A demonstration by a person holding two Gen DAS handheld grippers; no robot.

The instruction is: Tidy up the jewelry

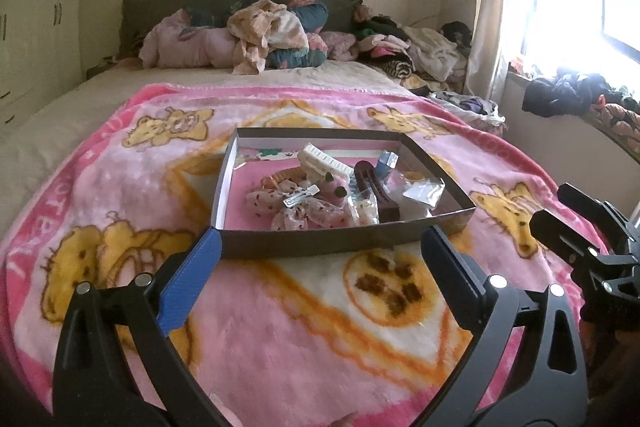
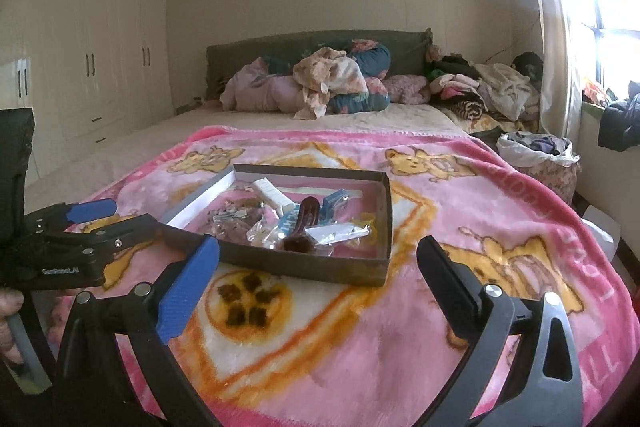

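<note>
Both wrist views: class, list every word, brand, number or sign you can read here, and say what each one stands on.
"GeoRobot.AI", roughly; small white print on the left gripper, on its black body, hard to make out.
"TOTAL"-like pink letters on the blanket border; partly cut off, uncertain.
Letters on a blue packet in the box: too blurred to read.
No numbers are legible.

One shallow box (image 1: 344, 241) lies at the centre of the frame on one pink blanket (image 1: 280, 327), which covers one bed (image 1: 60, 115).

Inside the box:
- one white claw clip (image 1: 324, 159)
- one brown claw clip (image 1: 376, 193)
- one silver snap clip (image 1: 301, 195)
- one orange coil hair tie (image 1: 276, 180)
- two clear plastic packets: (image 1: 424, 191) and (image 1: 362, 205)

The smaller pieces in the box are too tangled to count.

Two sets of tongs show: left (image 1: 320, 247) and right (image 2: 318, 251).
</note>
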